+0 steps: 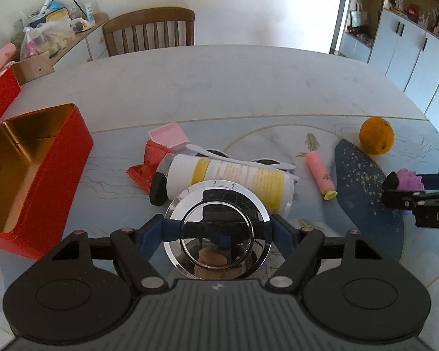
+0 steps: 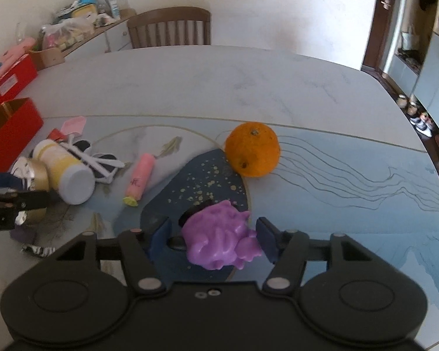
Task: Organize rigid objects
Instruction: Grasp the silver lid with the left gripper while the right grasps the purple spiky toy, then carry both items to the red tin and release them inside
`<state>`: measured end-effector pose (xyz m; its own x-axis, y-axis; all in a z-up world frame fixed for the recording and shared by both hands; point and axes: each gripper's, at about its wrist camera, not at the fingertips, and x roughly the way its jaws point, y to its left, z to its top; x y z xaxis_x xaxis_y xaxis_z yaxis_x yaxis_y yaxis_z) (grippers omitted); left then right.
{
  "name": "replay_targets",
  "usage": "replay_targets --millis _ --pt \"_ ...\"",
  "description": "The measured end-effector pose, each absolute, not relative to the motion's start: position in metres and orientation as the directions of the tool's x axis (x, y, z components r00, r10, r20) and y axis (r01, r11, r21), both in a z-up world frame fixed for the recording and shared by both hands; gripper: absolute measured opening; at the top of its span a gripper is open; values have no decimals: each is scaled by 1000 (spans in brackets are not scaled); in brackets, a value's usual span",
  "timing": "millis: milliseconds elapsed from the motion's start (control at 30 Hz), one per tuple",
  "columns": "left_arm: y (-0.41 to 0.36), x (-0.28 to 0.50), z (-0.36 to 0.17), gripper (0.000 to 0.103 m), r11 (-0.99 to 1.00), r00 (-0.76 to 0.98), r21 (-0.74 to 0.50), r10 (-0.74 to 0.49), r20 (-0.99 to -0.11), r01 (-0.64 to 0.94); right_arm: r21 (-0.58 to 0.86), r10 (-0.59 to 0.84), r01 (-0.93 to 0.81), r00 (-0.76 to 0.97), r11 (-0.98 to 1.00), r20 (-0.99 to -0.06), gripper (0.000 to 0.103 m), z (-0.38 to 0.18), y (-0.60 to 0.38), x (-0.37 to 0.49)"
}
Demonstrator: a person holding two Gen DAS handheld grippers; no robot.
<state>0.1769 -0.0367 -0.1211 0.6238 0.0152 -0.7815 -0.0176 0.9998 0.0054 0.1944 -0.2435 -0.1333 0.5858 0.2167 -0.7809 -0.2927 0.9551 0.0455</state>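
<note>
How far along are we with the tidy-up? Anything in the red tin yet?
Nothing looks done: the open red tin shows only its gold lining. In hand: the left gripper flanks the chrome round lid; the right gripper brackets the purple toy, pads not touching it. Left: white bottle, pink tube, orange, red wrapper.

Chrome round lid (image 1: 216, 228) upright before the toppled bottle (image 1: 234, 181); purple toy (image 2: 222, 235) beside the orange (image 2: 252, 149).

Both grippers, left (image 1: 216, 231) and right (image 2: 213, 235), angle downward (jaws part-open).
</note>
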Motion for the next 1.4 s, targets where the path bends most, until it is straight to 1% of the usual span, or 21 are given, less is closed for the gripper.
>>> replay_targets --millis 100,333,467,700,1100,1400 --pt "-36 173 -115 77 1000 627 4 22 -778 -31 41 224 -306 592 951 -774 63 -127 -242 189" --pt "-26 160 -90 77 996 636 -9 47 -770 -85 95 322 -380 595 920 -736 63 -92 -236 175" --pt "-14 149 -74 77 994 639 -27 49 -768 -109 99 374 -439 601 893 -707 63 -71 -221 165" --pt "12 138 -50 77 991 654 -24 69 -754 -132 99 451 -533 588 841 -671 63 -41 -184 155" --pt "95 142 -23 77 994 682 -41 39 -730 -101 71 516 -629 563 774 -646 63 -17 -77 152" --pt "170 162 -18 77 993 681 -28 60 -730 -117 73 544 -662 543 746 -639 63 -15 6 158"
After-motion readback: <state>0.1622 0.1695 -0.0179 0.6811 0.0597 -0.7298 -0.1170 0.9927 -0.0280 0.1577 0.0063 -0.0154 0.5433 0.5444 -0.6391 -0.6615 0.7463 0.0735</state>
